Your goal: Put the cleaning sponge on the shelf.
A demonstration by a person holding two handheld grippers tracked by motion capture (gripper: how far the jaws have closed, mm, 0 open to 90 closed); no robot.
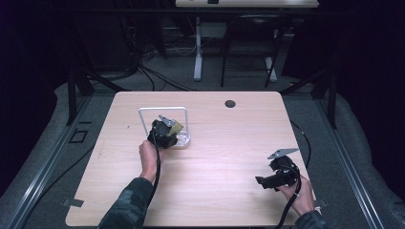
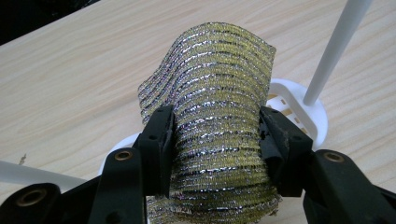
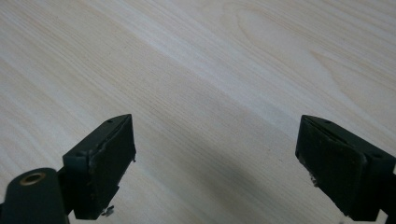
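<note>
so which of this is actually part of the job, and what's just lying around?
In the job:
- left gripper, jaws pressed on the cloth
- glittery yellow-and-silver cloth
- white rack with a round base, right by the cloth

Just about:
- right gripper, open above bare table
- dark round hole in the tabletop
- second desk behind

**Gripper rig and sleeves, quick look**

Both handheld grippers are built in matte black plastic. A grey three-cornered plate is mounted on top of the right gripper [image 1: 260, 181], and brass-coloured pivot bushings are set into the jaw arms. A black cable is trailed from the left gripper [image 1: 165, 133]. Dark camouflage-patterned sleeves are worn.
</note>
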